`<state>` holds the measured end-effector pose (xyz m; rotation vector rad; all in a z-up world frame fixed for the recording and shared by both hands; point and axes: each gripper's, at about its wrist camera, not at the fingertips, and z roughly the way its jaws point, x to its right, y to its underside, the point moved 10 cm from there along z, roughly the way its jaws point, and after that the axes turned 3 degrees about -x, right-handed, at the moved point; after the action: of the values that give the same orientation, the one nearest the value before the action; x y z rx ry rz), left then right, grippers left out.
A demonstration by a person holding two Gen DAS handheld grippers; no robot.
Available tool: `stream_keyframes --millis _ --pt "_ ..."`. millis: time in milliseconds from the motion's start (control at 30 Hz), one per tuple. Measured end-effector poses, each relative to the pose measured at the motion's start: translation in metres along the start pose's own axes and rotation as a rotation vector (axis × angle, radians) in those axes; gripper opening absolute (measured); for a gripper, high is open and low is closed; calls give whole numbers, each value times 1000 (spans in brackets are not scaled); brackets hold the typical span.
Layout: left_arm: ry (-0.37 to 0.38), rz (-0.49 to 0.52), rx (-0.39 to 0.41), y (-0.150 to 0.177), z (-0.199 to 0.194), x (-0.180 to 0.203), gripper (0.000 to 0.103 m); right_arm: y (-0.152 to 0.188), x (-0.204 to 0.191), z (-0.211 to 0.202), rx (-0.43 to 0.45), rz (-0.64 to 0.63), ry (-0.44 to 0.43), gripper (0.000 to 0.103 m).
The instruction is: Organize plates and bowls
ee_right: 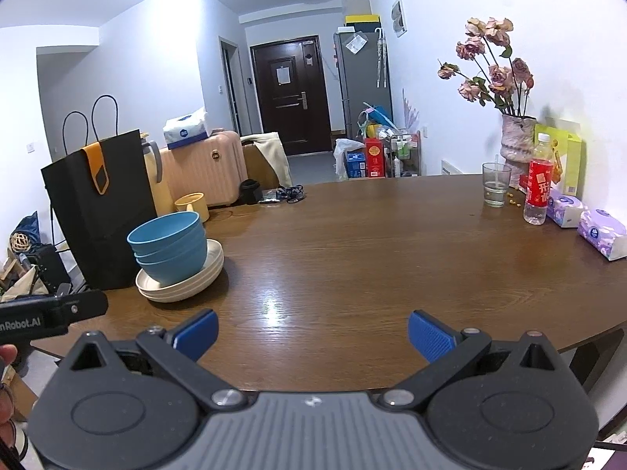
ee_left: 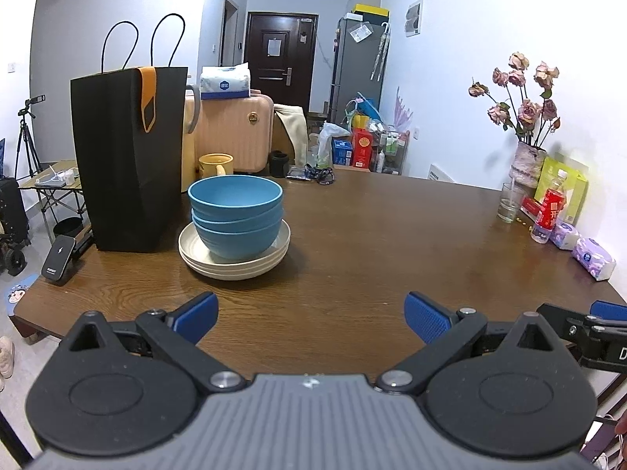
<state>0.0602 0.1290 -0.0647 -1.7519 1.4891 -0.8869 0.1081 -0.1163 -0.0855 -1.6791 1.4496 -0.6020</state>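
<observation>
**Bowls stacked on plates, both grippers hanging empty**

A brown wooden table (ee_left: 372, 235) is filling both views. A black paper bag (ee_left: 125, 156) is standing upright at its left side, just beside the cream plates (ee_left: 235, 264). Three nested blue bowls (ee_left: 237, 211) are sitting on those plates. The left gripper (ee_left: 311, 317) and right gripper (ee_right: 312, 333) are hovering over the near edge, well apart from the stack, jaws spread wide, gripping nothing.

Both wrist views face across the table (ee_left: 352, 235).
</observation>
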Motion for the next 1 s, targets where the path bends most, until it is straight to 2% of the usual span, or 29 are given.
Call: stream_keyframes --millis 1000 --pt "-1 7 0 0 1 -1 103 1 0 0 -2 9 1 103"
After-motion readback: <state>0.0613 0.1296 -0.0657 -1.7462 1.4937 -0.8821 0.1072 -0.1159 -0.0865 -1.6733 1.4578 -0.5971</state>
